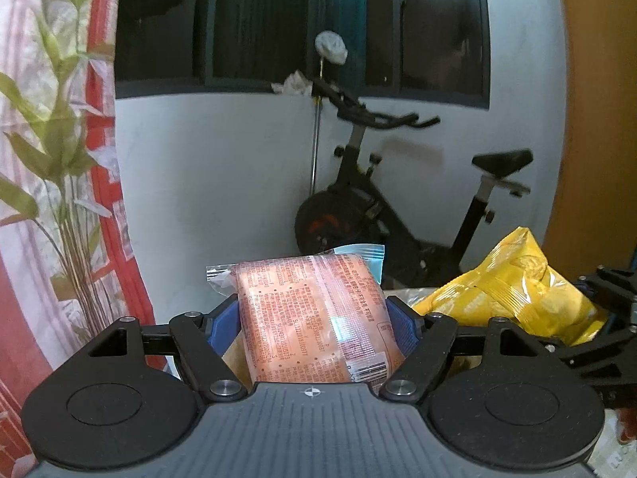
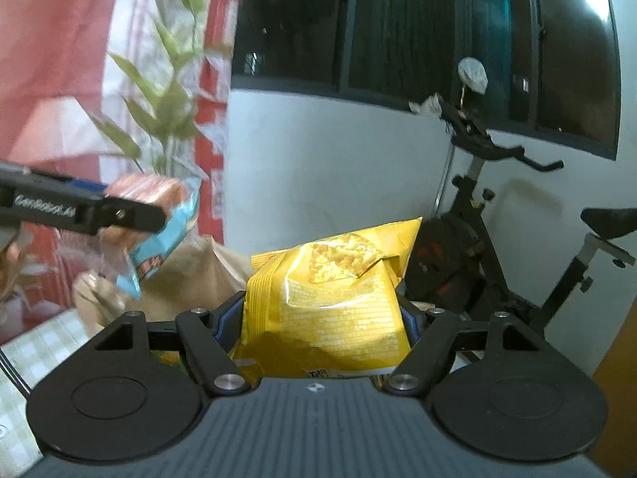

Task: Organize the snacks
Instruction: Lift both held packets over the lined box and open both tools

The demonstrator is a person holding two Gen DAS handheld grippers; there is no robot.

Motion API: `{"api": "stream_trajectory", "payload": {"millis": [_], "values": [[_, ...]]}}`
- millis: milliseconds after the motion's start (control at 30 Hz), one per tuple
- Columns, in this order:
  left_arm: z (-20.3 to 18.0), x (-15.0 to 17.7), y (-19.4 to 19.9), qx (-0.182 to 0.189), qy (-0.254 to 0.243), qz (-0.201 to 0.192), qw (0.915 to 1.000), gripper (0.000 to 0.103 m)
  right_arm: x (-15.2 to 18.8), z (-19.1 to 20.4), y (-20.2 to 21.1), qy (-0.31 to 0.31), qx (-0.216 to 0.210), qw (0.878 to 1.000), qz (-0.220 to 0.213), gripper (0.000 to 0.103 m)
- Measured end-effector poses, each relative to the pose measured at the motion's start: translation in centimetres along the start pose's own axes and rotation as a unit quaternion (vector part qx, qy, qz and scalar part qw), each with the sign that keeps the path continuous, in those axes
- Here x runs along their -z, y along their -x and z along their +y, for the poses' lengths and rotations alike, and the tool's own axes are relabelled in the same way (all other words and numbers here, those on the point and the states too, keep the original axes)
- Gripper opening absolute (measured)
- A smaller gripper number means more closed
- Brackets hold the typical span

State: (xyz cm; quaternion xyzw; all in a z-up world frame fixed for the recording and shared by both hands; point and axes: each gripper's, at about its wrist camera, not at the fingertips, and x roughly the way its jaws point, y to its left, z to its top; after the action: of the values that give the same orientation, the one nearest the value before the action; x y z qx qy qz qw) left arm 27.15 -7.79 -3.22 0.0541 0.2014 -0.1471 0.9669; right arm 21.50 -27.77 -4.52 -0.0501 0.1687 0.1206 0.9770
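My left gripper (image 1: 314, 318) is shut on an orange snack pack with a light blue edge (image 1: 314, 310), held up in the air. My right gripper (image 2: 318, 314) is shut on a yellow chip bag (image 2: 330, 302), also held up. The yellow chip bag also shows at the right of the left wrist view (image 1: 513, 290), with the right gripper's black body (image 1: 609, 310) beside it. The left gripper (image 2: 155, 215) and its orange and blue pack (image 2: 159, 231) show at the left of the right wrist view. A brown paper bag (image 2: 199, 275) stands below and between the two grippers.
An exercise bike (image 1: 398, 199) stands against the white wall under a dark window (image 1: 258, 20). A red and white curtain (image 1: 107, 159) and a green plant (image 1: 59, 119) are at the left. A checked tabletop (image 2: 36, 354) lies at lower left. A wooden panel (image 1: 593, 119) is at the right.
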Motion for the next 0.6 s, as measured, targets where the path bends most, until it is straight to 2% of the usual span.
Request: {"api": "stream_trajectory", "payload": {"millis": [167,200,300,600], "values": [[0.1,0.5,-1.8,0.009,-0.004,0.017,0.9998,0.08,0.7,0.0,-2.3,0.012,0.005,1.0,0.029,0.077],[0.3,0.6,-2.0,0.006,-0.003,0.017,0.9998,0.085,0.9,0.0,-2.8,0.012,0.0,0.999,0.037,0.078],[0.7,0.8,-1.8,0.0,0.0,0.015,0.9999,0.088,1.3,0.2,-3.5,0.016,0.0,0.999,0.052,0.087],[2.4,1.8,1.6,-0.004,0.027,0.021,0.9994,0.088,1.3,0.7,-1.4,0.006,-0.017,0.999,0.036,0.089]]}}
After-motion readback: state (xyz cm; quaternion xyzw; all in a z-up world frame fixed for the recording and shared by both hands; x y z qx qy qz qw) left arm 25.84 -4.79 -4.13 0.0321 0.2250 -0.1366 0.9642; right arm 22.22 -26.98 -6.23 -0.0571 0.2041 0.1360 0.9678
